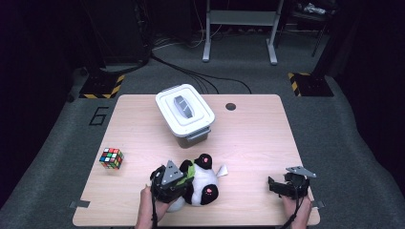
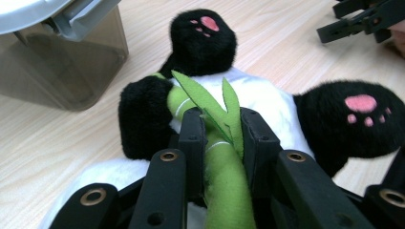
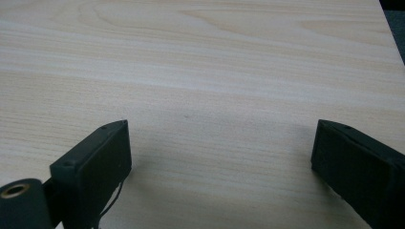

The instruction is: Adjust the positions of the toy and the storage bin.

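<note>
A black-and-white panda plush lies on its back near the table's front edge, pink paw pads up. It holds a green bamboo stalk with leaves. My left gripper is shut on that stalk; in the left gripper view the two black jaws press on it from both sides. My right gripper rests at the front right of the table, apart from the panda. In the right gripper view its jaws stand wide open over bare wood.
A white-lidded clear plastic box stands at the back middle of the wooden table. A Rubik's cube sits at the left. A round cable hole is at the back. Cables and stand legs lie on the floor beyond.
</note>
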